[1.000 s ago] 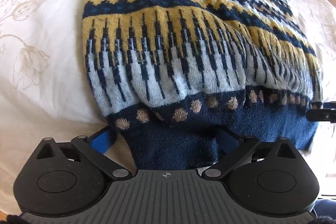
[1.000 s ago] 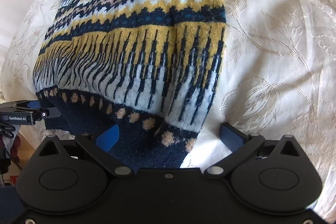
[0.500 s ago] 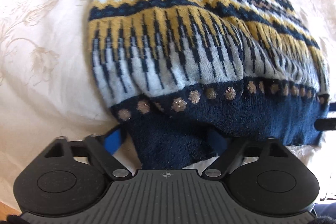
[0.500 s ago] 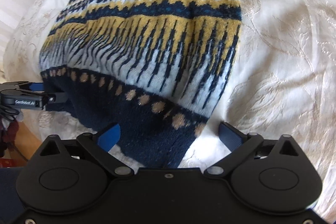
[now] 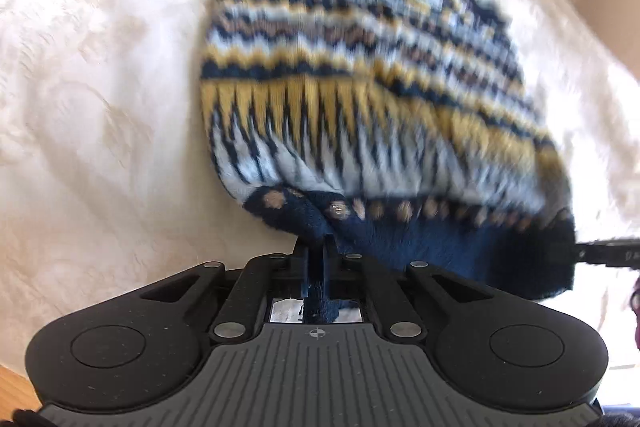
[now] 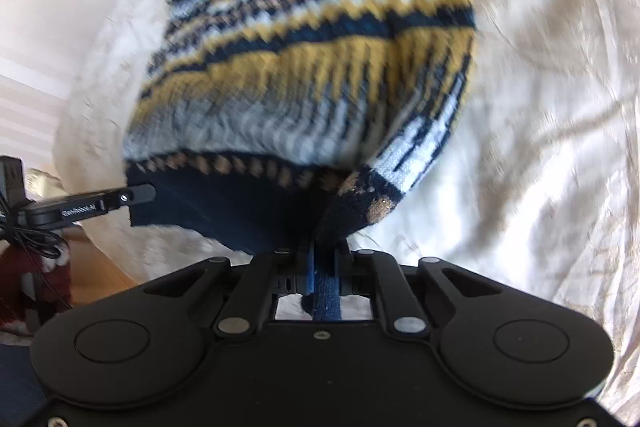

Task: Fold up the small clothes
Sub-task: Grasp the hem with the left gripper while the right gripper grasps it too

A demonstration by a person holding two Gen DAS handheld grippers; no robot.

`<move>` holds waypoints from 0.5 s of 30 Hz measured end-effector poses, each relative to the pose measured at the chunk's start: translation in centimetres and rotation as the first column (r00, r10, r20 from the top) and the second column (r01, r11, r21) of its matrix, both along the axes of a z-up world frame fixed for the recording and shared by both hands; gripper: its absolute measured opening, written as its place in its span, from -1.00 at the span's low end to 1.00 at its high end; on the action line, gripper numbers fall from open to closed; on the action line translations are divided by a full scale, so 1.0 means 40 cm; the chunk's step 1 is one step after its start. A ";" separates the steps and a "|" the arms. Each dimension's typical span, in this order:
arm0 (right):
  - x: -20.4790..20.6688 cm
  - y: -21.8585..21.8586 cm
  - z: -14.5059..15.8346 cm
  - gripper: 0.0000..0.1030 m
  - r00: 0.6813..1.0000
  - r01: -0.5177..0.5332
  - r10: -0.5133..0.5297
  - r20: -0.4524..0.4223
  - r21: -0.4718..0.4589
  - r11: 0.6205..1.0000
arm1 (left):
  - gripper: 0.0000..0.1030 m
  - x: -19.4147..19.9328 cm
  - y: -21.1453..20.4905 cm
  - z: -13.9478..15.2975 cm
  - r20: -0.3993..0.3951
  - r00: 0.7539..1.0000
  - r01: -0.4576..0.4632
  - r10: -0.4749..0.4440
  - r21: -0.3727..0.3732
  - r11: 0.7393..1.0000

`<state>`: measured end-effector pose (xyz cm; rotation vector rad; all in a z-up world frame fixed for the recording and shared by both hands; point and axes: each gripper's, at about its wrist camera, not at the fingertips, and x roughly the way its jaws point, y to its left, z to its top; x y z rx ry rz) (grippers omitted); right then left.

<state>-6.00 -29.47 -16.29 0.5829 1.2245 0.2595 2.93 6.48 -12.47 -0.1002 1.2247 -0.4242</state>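
Note:
A knitted sweater (image 5: pixel 360 87) in navy, yellow and pale blue bands lies on a cream bedspread (image 5: pixel 100 107). Its navy hem points toward me. My left gripper (image 5: pixel 318 247) is shut on the hem's left corner, and the cloth bunches up between the pads. In the right wrist view the sweater (image 6: pixel 320 47) has its right hem corner pinched in my right gripper (image 6: pixel 326 251), whose jaws are closing on the navy knit. Both corners are lifted off the bed. Each view shows the other gripper at the hem's far corner: the right gripper (image 5: pixel 608 253), the left gripper (image 6: pixel 100 205).
The embroidered bedspread (image 6: pixel 540 107) spreads wide on both sides of the sweater. Wooden floor (image 6: pixel 100 267) shows past the bed's near edge. A dark red object with cables (image 6: pixel 40 287) sits at the far left.
Both grippers went from wide open around the hem to closed on its corners. The hem has risen off the bed and the sweater looks farther away and blurred.

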 end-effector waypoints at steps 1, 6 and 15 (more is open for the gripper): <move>0.002 -0.004 0.019 -0.69 1.000 0.017 -0.018 0.022 0.024 1.000 | -0.89 0.007 0.007 0.022 0.015 1.000 -0.012 0.012 -0.018 1.000; 0.037 -0.032 0.119 -0.76 0.985 0.090 -0.102 0.139 0.088 0.992 | -0.89 0.059 0.026 0.120 0.098 0.993 -0.052 0.060 -0.088 0.995; 0.158 -0.094 0.207 -0.76 0.923 0.248 -0.287 0.256 0.174 0.953 | -0.89 0.210 0.010 0.210 0.222 0.965 -0.101 0.141 -0.182 0.978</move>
